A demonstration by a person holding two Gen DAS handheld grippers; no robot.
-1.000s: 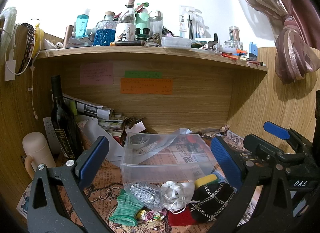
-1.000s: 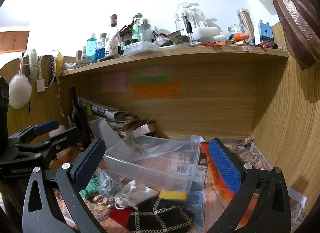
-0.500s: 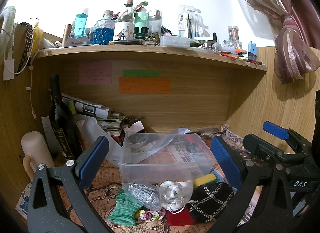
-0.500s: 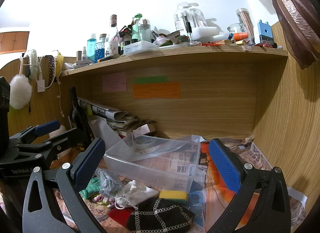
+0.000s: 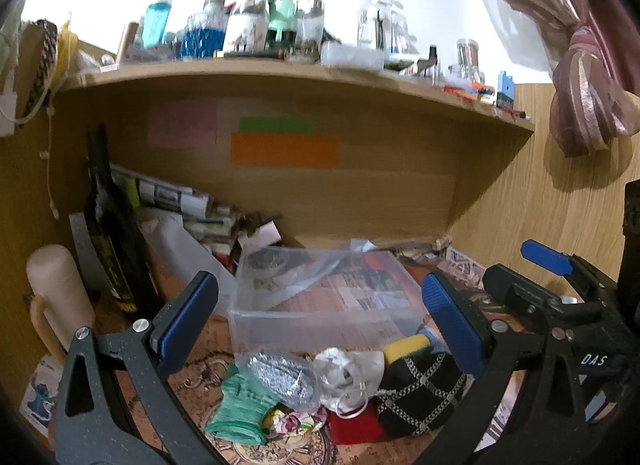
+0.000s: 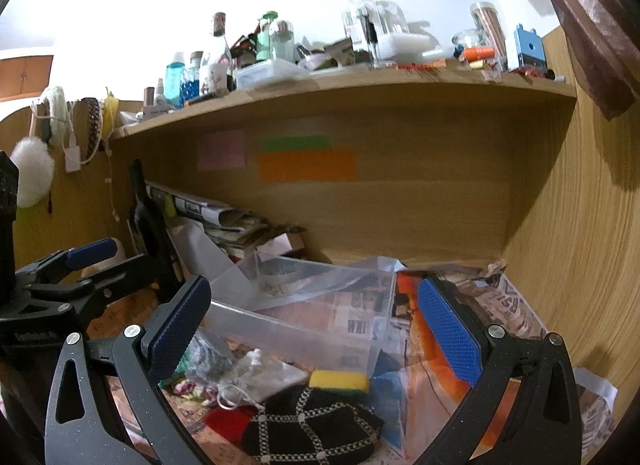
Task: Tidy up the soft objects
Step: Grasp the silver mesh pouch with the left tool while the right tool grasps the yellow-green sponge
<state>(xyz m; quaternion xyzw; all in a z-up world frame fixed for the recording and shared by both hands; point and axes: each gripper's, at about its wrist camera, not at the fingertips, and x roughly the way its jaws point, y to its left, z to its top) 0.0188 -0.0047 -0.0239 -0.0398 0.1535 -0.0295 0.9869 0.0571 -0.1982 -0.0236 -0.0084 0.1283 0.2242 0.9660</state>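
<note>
Blue-padded left tongs [image 5: 320, 321] have edged nearer, gaping.

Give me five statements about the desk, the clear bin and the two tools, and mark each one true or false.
1. Both the left tool and the right tool are open and hold nothing. True.
2. The yellow sponge lies inside the clear bin. False: it lies on the desk, against the bin's near wall.
3. The black chain-patterned pouch lies in front of the bin. True.
4. The dark bottle lies flat on the upper shelf. False: it stands under the shelf, at the left.
5. The green cloth is gripped by the left tool. False: it lies loose on the desk.
</note>
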